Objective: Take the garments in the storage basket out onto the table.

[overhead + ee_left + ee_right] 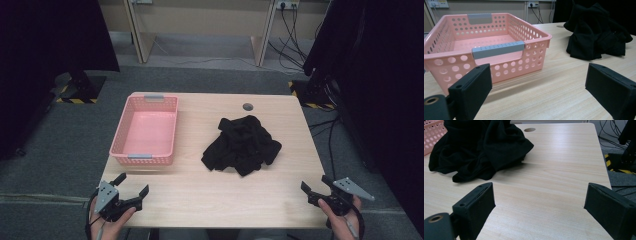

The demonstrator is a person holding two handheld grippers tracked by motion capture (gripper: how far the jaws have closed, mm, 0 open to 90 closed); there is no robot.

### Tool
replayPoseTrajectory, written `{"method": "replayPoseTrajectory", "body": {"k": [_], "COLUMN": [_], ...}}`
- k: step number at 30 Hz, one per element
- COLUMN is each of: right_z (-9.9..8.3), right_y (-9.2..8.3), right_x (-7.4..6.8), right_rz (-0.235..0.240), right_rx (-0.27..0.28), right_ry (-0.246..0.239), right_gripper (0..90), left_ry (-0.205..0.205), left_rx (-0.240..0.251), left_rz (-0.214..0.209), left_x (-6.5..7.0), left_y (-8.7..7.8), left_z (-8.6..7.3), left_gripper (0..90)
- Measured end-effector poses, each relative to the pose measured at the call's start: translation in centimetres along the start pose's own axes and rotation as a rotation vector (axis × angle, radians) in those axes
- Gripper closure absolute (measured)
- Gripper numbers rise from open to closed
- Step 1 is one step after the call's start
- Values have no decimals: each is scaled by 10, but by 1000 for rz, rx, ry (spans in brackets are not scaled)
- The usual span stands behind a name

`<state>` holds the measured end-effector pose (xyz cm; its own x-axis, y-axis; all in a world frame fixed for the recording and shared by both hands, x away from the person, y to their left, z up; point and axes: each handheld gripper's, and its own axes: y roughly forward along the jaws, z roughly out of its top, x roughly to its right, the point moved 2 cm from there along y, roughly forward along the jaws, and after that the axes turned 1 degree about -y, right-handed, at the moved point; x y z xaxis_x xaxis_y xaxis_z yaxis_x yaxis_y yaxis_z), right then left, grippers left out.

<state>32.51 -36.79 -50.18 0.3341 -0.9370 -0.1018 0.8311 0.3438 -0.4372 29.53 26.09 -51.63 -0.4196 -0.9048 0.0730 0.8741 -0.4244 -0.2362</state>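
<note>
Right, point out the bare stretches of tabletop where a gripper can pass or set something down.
Bare wood runs along the near edge of the table between the left gripper and right gripper, and right of the black cloth heap to the table's right edge. The pink basket is empty inside. Tightest is the strip between basket and cloth.
</note>
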Motion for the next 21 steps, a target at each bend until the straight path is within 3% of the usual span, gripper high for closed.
{"method": "replayPoseTrajectory", "body": {"k": [21], "right_z": [-12], "right_y": [15], "right_x": [6], "right_rz": [-13], "right_rx": [0], "right_ry": [1], "right_gripper": [89], "left_ry": [3], "left_rx": [-18], "left_rz": [16], "left_x": [-6], "left_y": [7], "left_z": [-8], "left_gripper": [59]}}
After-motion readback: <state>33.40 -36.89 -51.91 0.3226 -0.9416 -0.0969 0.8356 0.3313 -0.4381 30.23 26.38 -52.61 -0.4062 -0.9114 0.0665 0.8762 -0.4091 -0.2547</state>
